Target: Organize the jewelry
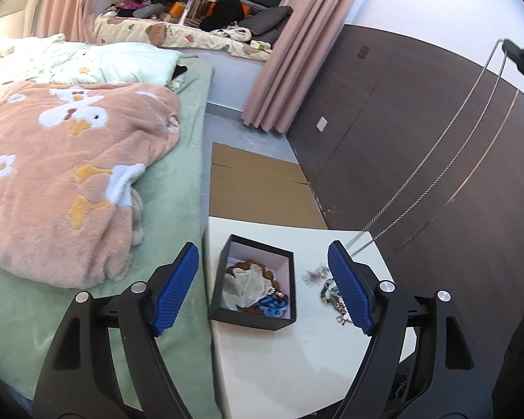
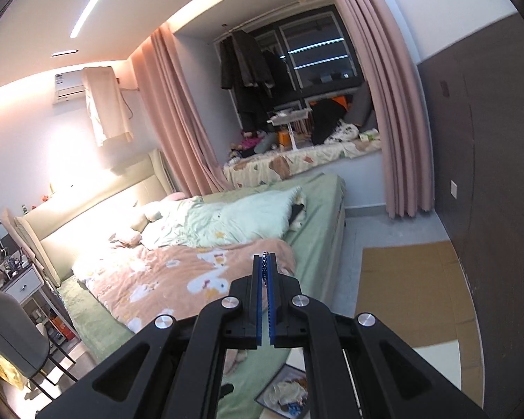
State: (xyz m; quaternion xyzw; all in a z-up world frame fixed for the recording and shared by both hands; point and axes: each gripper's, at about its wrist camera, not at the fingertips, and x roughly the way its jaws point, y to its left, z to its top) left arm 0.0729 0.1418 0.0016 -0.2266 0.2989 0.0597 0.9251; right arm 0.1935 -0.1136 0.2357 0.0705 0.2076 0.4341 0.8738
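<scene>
Item: left gripper (image 1: 263,279). Blue ribbed pads are held wide apart above a white table (image 1: 297,359); nothing is gripped between them.

Item: right gripper (image 2: 266,262). Pads are pressed together on a silver chain necklace (image 1: 447,146), a short bit of which is seen pinched at the fingertips in the right wrist view. In the left wrist view the chain is seen hanging in two strands from the raised gripper at upper right down to the far right corner of the table, where its lower end rests.

Item: black open box (image 1: 253,281). Placed on the table near its left edge, between the left pads as framed. Contents: brown bead bracelet, pale gauze pouch (image 1: 246,284), blue piece (image 1: 272,305).

Item: loose jewelry pile (image 1: 323,284). Laid on the table just right of the box, partly hidden by the right pad.

Surroundings: bed with green sheet (image 1: 178,209) and peach floral blanket (image 1: 63,174) beside the table; flattened cardboard (image 1: 258,188) on the floor beyond.
</scene>
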